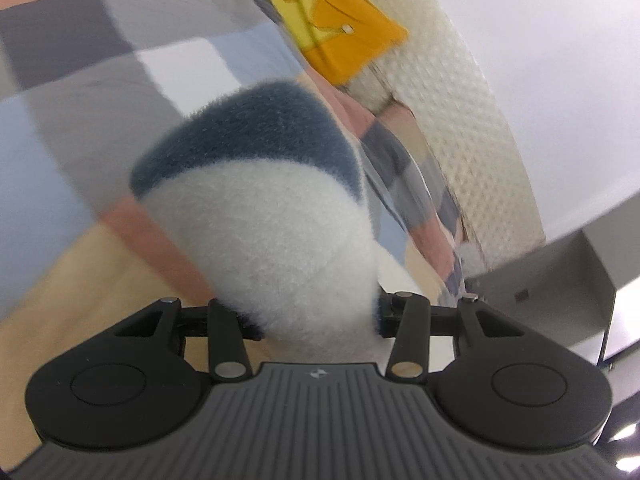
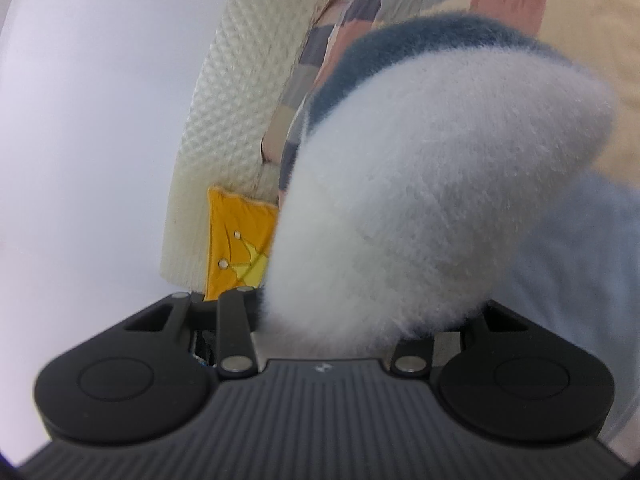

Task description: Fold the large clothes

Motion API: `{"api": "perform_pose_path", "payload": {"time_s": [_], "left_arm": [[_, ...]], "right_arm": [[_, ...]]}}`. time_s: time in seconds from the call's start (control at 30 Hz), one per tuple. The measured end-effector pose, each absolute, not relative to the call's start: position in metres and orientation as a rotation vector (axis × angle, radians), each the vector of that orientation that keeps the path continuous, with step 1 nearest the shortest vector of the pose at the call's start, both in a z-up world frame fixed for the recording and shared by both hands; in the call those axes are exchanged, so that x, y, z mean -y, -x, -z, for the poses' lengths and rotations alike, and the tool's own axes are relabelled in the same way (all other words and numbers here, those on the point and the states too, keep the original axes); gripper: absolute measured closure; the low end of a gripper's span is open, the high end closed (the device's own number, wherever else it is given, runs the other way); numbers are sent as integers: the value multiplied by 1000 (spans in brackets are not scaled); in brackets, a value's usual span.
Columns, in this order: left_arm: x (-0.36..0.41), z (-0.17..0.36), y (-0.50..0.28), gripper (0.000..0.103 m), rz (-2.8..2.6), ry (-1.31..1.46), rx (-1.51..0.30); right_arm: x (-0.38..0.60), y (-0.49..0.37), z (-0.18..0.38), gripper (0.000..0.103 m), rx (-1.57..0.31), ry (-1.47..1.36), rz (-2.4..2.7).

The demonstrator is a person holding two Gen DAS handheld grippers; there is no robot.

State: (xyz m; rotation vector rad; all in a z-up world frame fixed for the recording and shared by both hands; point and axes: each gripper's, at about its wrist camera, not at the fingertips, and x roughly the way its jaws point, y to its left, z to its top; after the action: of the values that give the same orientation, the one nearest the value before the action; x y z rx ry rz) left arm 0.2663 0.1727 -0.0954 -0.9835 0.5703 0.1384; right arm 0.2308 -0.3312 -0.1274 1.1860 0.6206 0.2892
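Observation:
A fluffy white garment with a dark blue band bulges up out of my left gripper, which is shut on a bunch of it. The cloth hides the fingertips. In the right wrist view the same fuzzy white and blue garment billows from my right gripper, also shut on a fold, with its fingertips buried in the pile. Both grippers hold the garment lifted above a patchwork bedspread.
A yellow cushion lies on the bedspread against a cream textured headboard; the cushion and headboard also show in the right wrist view. A grey cabinet stands by the white wall.

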Motion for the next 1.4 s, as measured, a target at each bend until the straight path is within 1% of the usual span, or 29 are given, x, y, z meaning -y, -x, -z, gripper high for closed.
{"api": "perform_pose_path", "payload": {"time_s": [0.13,0.33,0.53,0.7,0.87,1.0,1.03,1.1,1.17,1.23,1.4], "left_arm": [[-148,96,-329,53,-77,951,-643],[-102,93,-400,53,-36,874,-699],[-52,97,-490,53,17,837,-717],[-7,113,-560,53,106,800,-720],[29,126,-618,53,183,735,-707],[49,154,-644,53,194,736,-724],[54,162,-648,52,199,707,-736],[64,172,-654,52,202,603,-768],[64,184,-657,52,198,589,-800],[56,191,-648,52,213,612,-794],[48,205,-631,52,254,572,-787]], "right_arm": [[359,-259,126,54,-601,-1183,-252],[406,-318,136,54,-620,-1179,-217],[440,-384,146,54,-618,-1226,-158],[474,-429,154,54,-537,-1220,-93],[504,-473,170,54,-530,-1235,-33],[517,-494,188,54,-495,-1227,-22],[519,-480,195,54,-494,-1221,-17],[519,-472,212,54,-534,-1208,19],[519,-465,225,54,-589,-1192,29],[516,-457,233,54,-612,-1201,32],[514,-436,253,54,-607,-1232,10]]}}
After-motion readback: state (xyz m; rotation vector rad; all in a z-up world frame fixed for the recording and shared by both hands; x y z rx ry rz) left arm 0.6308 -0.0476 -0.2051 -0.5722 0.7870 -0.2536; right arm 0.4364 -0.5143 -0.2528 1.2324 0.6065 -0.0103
